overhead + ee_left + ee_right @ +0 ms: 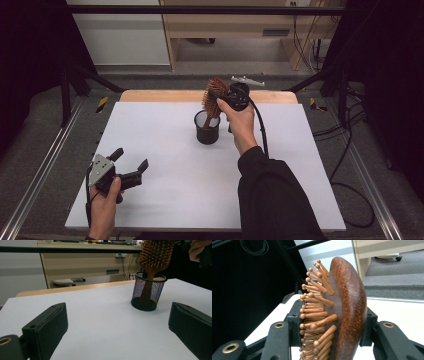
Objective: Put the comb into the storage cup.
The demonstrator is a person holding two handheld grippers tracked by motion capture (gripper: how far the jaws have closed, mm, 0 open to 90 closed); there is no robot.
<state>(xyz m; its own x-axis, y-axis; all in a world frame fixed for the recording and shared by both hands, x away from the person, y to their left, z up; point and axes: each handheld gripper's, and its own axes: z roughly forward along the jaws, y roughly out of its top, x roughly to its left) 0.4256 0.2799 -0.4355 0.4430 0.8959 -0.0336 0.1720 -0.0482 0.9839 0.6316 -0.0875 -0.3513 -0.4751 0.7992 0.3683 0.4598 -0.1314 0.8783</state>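
A wooden paddle hairbrush (214, 96) stands handle-down in a black mesh cup (207, 129) near the middle back of the white table top (165, 190). My right gripper (221, 101) is shut on the brush head, one jaw against the bristles and the other against the smooth back (350, 305). In the left gripper view the hairbrush (156, 255) leans slightly in the mesh cup (148, 293), its handle reaching the bottom. My left gripper (131, 158) rests near the front left of the table, open, with nothing between its jaws (117, 315).
A wooden strip (165, 95) borders the far edge of the table. Metal frame rails (45, 170) run along both sides. Cables (350, 150) lie on the floor at the right. A cabinet and desk (225, 25) stand beyond the table.
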